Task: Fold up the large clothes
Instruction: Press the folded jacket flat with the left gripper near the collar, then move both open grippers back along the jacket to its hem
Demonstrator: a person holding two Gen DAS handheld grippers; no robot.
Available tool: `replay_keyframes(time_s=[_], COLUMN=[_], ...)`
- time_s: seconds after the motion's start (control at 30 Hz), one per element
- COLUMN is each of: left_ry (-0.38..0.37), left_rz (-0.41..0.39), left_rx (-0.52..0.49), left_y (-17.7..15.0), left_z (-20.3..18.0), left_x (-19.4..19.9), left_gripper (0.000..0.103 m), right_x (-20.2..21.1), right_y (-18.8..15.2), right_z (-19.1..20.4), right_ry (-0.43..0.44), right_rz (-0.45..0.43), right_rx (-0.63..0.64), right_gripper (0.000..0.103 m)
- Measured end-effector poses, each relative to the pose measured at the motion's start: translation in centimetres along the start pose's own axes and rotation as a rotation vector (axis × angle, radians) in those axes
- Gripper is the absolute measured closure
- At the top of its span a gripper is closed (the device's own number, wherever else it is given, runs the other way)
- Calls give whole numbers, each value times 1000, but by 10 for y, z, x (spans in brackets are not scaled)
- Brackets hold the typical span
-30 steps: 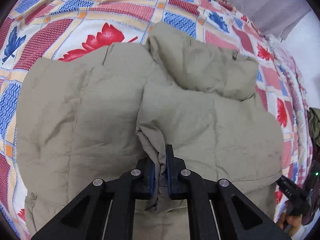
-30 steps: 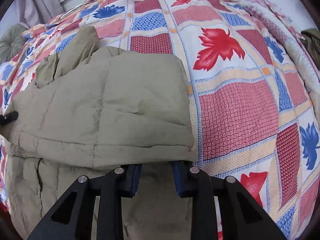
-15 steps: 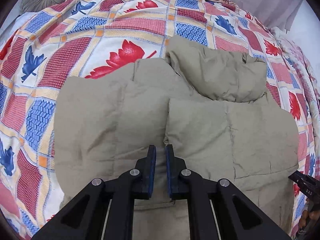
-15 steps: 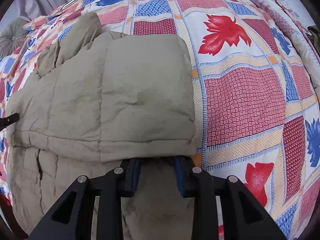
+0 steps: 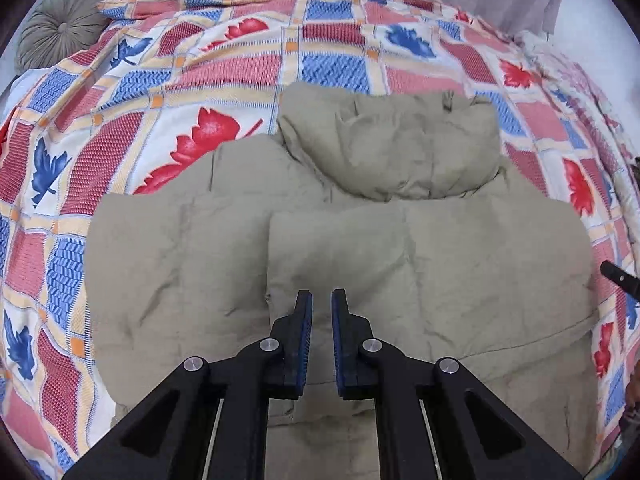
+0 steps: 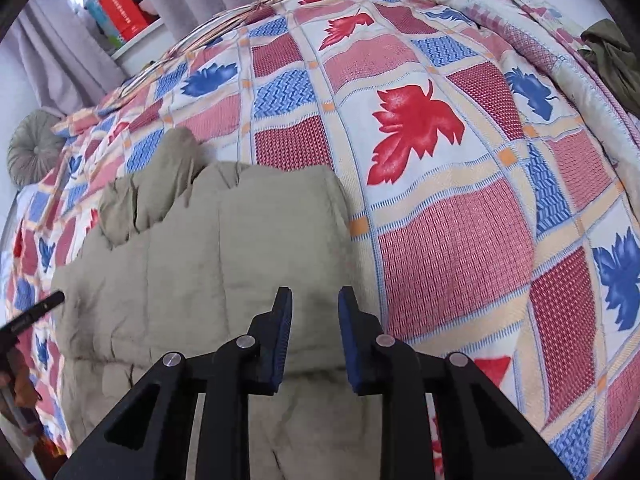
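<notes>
- Now the left claw (image 5: pixel 321 312) is clear of the cloth: a second ago it pinched a fold of the tan padded jacket (image 5: pixel 224 264), and at this moment its blue pads stand nearly pressed together with nothing between them, hovering over the middle of the garment.
- The right claw (image 6: pixel 314 312) has likewise let go; its jaws are closing on empty air above the jacket's right-hand side, the pads apart and no fabric caught in the gap.
- Both views take in more of the bed than they did a second ago, so both hands appear to have drawn up and back from the cloth.
- The jacket lies flat on the patterned bedspread (image 5: pixel 224 76), its hood (image 5: pixel 404 148) at the far end, and both sides are laid inward so that one panel overlaps the other near the centre line.
- That suggests the sideways fold is done and released; the lengthwise fold, hem toward hood, is probably what is left.
- At the near edge the lower hem is hidden behind the claws, so whether it lies smooth is hard to say.
</notes>
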State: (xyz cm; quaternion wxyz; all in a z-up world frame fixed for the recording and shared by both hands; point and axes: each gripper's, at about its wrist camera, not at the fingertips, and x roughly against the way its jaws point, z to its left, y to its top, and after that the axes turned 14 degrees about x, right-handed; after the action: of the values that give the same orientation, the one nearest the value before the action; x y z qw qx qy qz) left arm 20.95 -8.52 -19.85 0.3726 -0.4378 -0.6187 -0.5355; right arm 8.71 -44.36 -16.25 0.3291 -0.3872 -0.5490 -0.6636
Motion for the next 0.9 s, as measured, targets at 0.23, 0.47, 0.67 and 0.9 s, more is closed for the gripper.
replay_keyframes(time_s=[0.23,0.47,0.67,0.9], left_ry=[41,46,68,71], left_rz=[30,12,-26,20], left_rx=[28,42,2,22], left_y=[-4,-1,-17,-44], left_z=[2,7,20,44], left_x=[-38,-15,19,38], left_gripper=[92,92,92,92], right_x=[-69,-69,-29,-2], right_y=[-3,-3,-12,-46], right_z=[17,12,16,32], right_ry=[-53,-57,-11,40], right_rz=[89,99,76,113], right_rx=[52,12,-12,-35], right_gripper=[77,77,76,62])
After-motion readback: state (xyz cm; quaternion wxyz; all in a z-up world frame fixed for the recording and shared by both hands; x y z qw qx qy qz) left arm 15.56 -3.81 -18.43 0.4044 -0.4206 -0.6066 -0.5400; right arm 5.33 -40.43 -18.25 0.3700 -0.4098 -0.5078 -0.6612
